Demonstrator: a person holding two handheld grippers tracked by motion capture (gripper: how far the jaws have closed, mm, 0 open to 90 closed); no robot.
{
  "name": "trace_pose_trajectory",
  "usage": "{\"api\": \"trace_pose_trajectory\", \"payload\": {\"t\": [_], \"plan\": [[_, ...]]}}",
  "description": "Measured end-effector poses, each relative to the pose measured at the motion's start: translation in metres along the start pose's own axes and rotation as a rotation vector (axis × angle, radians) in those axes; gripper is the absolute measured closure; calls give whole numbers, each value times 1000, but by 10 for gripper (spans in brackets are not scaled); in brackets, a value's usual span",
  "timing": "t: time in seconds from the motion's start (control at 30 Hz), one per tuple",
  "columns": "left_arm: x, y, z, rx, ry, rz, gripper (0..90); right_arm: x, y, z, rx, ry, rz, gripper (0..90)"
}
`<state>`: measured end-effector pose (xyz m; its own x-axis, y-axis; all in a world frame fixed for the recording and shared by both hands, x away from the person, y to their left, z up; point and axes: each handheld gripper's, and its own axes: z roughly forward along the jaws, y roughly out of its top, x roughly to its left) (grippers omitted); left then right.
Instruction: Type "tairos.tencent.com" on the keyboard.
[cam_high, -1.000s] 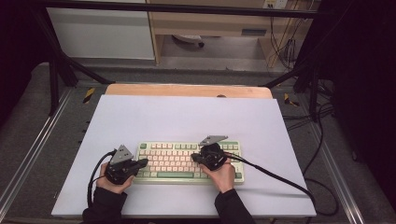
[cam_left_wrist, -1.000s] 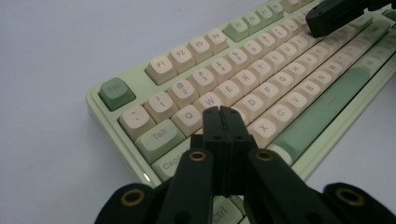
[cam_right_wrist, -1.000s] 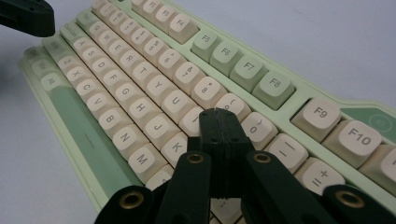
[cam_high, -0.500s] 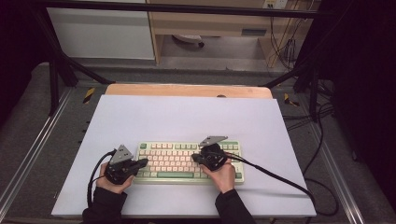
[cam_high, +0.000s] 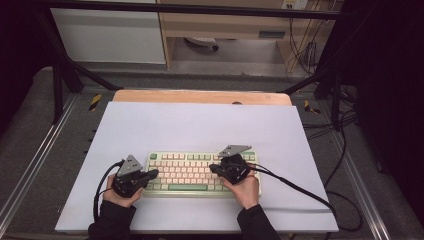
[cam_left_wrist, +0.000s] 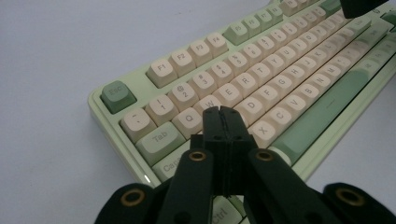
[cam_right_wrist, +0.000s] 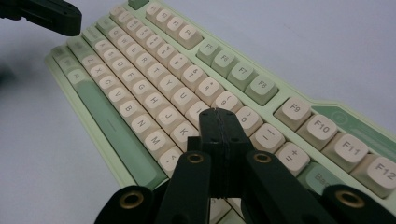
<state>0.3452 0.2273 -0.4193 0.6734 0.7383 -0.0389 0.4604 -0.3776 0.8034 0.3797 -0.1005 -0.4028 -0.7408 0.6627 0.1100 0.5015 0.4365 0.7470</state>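
A pale green keyboard (cam_high: 192, 172) with cream and green keys lies near the front of the white table top (cam_high: 200, 125). My left gripper (cam_high: 154, 173) hovers over the keyboard's left end, jaws shut with nothing between them; in the left gripper view its tip (cam_left_wrist: 220, 111) sits above the keys (cam_left_wrist: 243, 93) around A and S. My right gripper (cam_high: 213, 168) is over the right half, also shut and empty; in the right gripper view its tip (cam_right_wrist: 218, 113) is above the keyboard (cam_right_wrist: 154, 88) near the O and L keys.
A wooden strip (cam_high: 200, 96) runs along the table's far edge. Black cables (cam_high: 300, 190) trail from the right gripper across the table to the right. Metal frame rails (cam_high: 30, 165) flank both sides. The other gripper's jaw (cam_right_wrist: 44, 14) shows far off at top left.
Almost nothing differs. Both grippers stay shut over the keyboard, with only slight shifts of the hands.
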Motion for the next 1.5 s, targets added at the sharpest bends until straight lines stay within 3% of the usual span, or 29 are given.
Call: {"api": "trace_pose_trajectory", "payload": {"t": [0.57, 1.1, 1.5], "plan": [[-6, 6, 4, -3, -2, 7, 900, -12, -23, -32, -14, -17, 22, 900], [-16, 13, 23, 28, -11, 29, 900, -14, -40, -41, -12, -16, 23, 900], [-14, 11, 33, 53, -8, 28, 900, -13, -42, -39, -11, -5, 22, 900]]}}
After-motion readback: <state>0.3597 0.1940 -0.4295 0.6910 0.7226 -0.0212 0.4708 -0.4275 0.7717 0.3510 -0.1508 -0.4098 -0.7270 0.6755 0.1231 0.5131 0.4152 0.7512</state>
